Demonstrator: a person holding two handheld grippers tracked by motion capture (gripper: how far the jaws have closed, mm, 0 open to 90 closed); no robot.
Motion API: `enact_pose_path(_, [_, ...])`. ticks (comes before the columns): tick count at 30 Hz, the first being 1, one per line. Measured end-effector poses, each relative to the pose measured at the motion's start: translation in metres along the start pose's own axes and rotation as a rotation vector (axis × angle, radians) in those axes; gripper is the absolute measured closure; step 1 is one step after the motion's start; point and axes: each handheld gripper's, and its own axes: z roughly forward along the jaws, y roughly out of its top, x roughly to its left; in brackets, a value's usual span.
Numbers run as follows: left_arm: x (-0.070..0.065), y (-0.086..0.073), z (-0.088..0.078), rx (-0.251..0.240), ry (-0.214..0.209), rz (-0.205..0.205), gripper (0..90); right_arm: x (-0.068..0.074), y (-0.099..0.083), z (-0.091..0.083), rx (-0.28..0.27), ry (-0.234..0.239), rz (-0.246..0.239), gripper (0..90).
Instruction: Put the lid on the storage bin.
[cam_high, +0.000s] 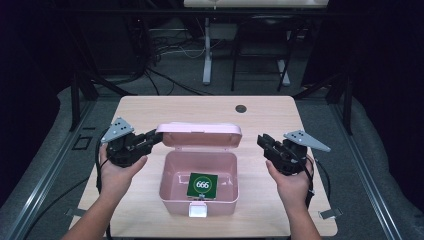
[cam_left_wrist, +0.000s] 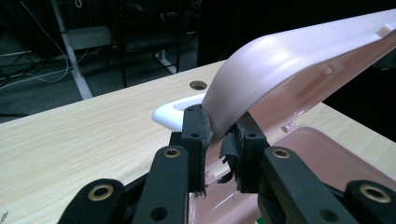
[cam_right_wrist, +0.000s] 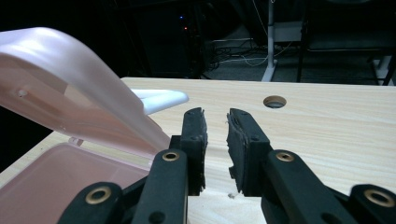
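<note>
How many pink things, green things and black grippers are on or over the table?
Pink: 1, the pink plastic box with its hinged lid
Green: 1, the green square card marked 666
Black grippers: 2, left gripper, right gripper
Total: 4

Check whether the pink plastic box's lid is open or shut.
Open: the pink hinged lid stands raised, the left gripper pinching its corner.

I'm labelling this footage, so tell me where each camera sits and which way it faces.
High view: above the person's side, looking forward and down at the open pink plastic box; both forearms show.
Left gripper view: on the left hand-held gripper, facing its raised pink lid, clamped between its jaws.
Right gripper view: on the right hand-held gripper, facing the wooden table.
Both gripper views share the lid.
</note>
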Motion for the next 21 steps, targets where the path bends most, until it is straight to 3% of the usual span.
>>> enact_pose_path(21, [-0.011, -0.014, -0.023, -0.011, -0.042, 0.019, 76.9, -0.004, -0.003, 0.013, 0.031, 0.019, 0.01, 63.7])
